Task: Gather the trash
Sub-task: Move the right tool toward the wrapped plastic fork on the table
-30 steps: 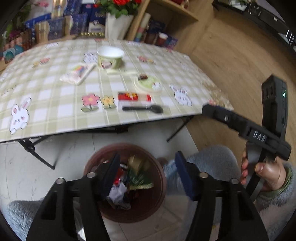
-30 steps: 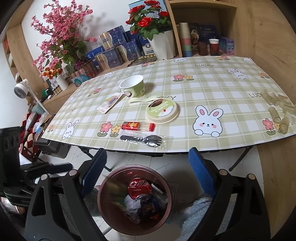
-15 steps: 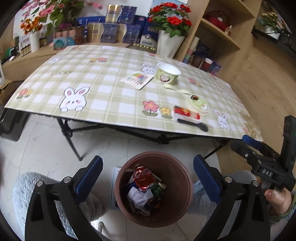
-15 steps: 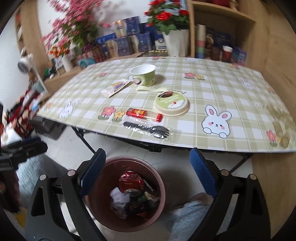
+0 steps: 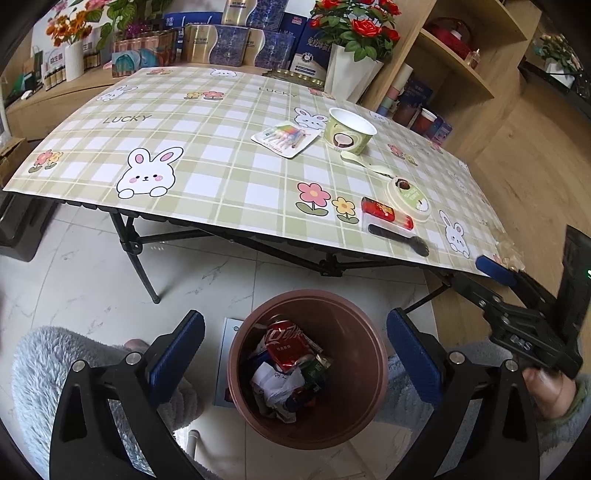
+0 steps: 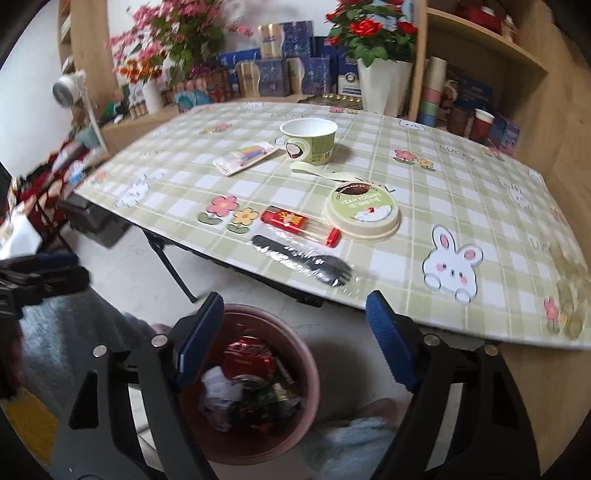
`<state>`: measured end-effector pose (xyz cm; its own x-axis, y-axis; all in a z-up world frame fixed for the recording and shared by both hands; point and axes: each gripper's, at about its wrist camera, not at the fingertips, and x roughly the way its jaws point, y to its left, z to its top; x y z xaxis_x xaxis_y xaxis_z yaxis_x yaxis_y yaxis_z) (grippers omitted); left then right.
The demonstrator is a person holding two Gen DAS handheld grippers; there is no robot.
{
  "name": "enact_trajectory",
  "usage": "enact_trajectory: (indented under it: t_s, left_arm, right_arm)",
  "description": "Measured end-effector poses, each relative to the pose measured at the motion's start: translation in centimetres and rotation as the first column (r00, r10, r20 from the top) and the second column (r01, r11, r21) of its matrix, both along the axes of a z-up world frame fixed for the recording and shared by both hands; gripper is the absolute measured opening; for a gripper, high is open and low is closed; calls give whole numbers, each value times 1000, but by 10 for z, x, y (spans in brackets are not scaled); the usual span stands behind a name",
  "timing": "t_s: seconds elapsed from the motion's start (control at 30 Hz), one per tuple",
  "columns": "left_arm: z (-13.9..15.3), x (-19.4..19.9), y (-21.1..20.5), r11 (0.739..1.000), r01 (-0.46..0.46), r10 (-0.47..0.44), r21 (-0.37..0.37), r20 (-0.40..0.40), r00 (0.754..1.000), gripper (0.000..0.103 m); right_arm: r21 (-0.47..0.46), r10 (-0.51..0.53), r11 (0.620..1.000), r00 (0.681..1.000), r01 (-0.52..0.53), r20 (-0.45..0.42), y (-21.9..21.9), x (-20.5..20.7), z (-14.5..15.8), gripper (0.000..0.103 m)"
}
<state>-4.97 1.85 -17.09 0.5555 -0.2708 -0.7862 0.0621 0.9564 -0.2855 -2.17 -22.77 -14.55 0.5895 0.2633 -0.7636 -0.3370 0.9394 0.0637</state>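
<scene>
On the checked worktop (image 6: 424, 155) we see a wrapped fork (image 6: 301, 260), light, slippery, thin; take its handle. Bin (image 6: 308, 373) below. Left hand-held gripper (image 5: 291, 347) wide apart, right hand-held gripper (image 6: 295, 332) closing, both empty.

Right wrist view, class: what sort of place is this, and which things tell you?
Probably a home living or dining corner, perhaps a small shop: a folding table with a bunny-print cloth, wooden shelves with stacked cups and boxes, and potted roses.
</scene>
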Motion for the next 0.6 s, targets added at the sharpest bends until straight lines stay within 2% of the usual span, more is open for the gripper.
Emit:
enact_trajectory:
  t_s: [0.13, 0.27, 0.5, 0.6]
  left_arm:
    - [9, 4, 3, 1000, -1, 1, -2, 52, 999, 97]
    - [15, 10, 7, 1000, -6, 6, -4, 87, 996, 97]
    - [8, 13, 12, 1000, -2, 3, -21, 71, 997, 97]
    - [5, 14, 17, 999, -13, 15, -34, 62, 998, 97]
  right_arm:
    - [-60, 65, 996, 998, -66, -19, 5, 29, -9, 72]
    - [-48, 87, 995, 994, -90, -59, 9, 57, -17, 65]
    - [-69, 142, 986, 976, -155, -165, 25, 88, -41, 60]
    - [-75, 154, 983, 972, -169, -175, 29, 91, -45, 58]
